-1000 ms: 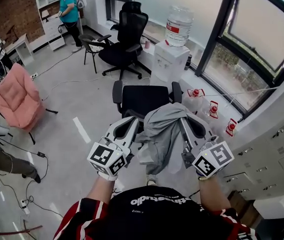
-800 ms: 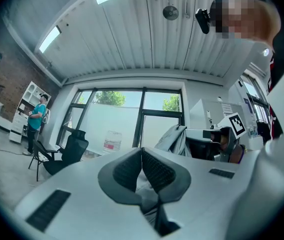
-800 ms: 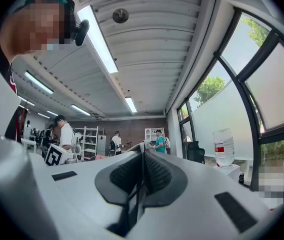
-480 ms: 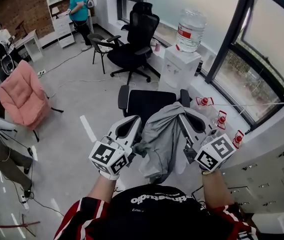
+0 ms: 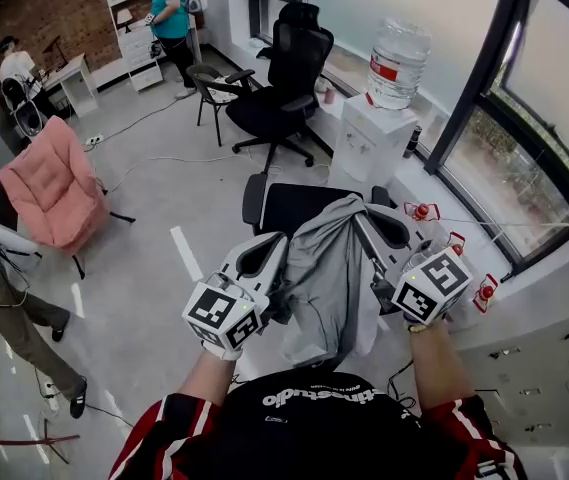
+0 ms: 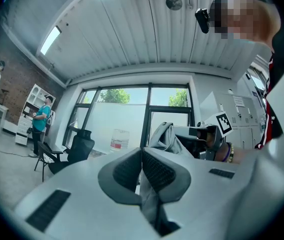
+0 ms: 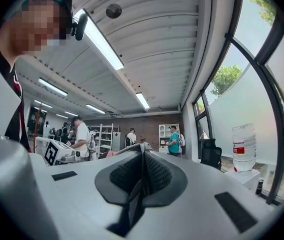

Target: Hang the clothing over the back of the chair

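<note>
A grey garment [image 5: 326,278] hangs spread between my two grippers, in front of the person's chest. My left gripper [image 5: 280,244] is shut on the garment's left edge; cloth [image 6: 154,211] shows pinched between its pads. My right gripper [image 5: 360,220] is shut on the top right edge, with a strip of cloth [image 7: 131,206] caught in its closed jaws. The black office chair [image 5: 286,204] stands just beyond and below the garment, and the cloth's upper part overlaps its right side in the head view. In the left gripper view, the garment's top [image 6: 162,135] rises toward the right gripper [image 6: 207,132].
A water dispenser [image 5: 376,136] with a big bottle stands behind the chair by the window. A second black office chair [image 5: 286,76] is farther back, a pink armchair [image 5: 52,183] to the left. Red items [image 5: 420,211] lie on the floor near the window. People stand at the far shelves.
Both grippers have carried the garment forward toward the black chair. The cloth now covers more of the chair's right side, and the right gripper has turned slightly.
</note>
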A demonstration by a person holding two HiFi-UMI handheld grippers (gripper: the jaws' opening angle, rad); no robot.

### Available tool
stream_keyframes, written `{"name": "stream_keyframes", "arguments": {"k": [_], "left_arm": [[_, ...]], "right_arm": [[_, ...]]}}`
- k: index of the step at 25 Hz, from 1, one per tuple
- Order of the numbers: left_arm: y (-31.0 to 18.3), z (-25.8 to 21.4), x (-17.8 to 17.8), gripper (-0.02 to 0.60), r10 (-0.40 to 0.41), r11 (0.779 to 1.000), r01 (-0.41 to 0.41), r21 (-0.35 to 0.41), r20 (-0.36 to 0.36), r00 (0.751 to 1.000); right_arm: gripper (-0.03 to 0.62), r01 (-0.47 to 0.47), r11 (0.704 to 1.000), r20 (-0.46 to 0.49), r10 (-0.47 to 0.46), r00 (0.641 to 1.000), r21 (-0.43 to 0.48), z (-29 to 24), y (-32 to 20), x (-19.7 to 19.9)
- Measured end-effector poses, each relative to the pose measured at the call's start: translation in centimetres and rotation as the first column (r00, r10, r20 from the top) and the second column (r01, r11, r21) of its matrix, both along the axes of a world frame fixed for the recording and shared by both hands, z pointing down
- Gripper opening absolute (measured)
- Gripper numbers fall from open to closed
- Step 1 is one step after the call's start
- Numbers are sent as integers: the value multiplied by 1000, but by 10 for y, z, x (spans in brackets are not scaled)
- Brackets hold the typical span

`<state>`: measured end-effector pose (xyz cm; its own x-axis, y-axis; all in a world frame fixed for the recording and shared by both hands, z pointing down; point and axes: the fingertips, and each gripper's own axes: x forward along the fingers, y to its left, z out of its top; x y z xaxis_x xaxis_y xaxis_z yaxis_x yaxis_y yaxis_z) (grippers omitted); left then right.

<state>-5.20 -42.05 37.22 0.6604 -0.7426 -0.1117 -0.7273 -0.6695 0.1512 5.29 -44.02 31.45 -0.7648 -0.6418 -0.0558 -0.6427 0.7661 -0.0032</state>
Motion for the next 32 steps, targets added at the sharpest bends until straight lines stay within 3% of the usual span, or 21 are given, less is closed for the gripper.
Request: {"name": "stream_keyframes", "arguments": {"k": [32], "left_arm": [[-60, 18, 17, 25, -65, 996, 67, -61, 37, 997]], "right_arm": [[20, 72, 986, -119, -91, 989, -150, 79, -188, 16]]}}
